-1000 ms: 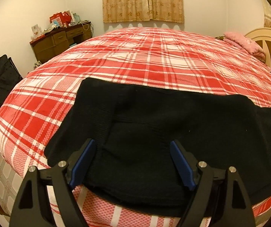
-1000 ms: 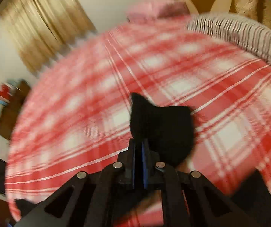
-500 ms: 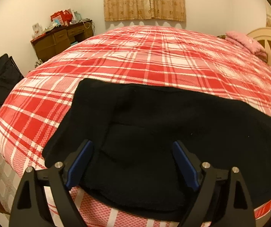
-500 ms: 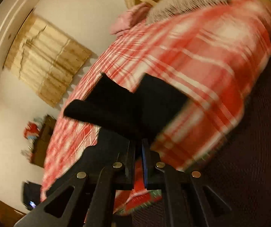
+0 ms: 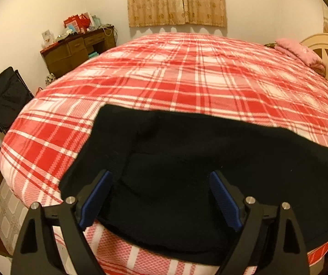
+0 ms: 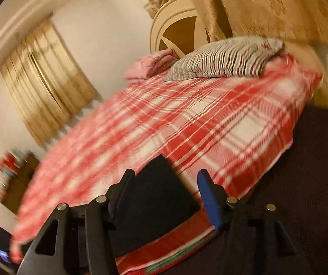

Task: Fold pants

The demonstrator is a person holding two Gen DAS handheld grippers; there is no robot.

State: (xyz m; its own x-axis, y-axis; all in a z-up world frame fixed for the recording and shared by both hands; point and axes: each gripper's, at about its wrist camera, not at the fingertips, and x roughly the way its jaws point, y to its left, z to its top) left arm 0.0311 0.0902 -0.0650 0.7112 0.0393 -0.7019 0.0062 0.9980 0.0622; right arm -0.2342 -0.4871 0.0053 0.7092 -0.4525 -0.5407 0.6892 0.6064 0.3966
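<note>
The left wrist camera looked down close over black pants (image 5: 198,171) toward the curtain (image 5: 177,0); the right, tilted, faced the headboard (image 6: 180,29). Both shared the plaid bed (image 5: 186,80).

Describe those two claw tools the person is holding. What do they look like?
Both look alike. The left gripper and right gripper each have two black angular plastic fingers with triangular cut-outs, silver round bolt heads at the joints, and flat blue pads lining the inner faces. No cables, sleeves or hands show.
</note>
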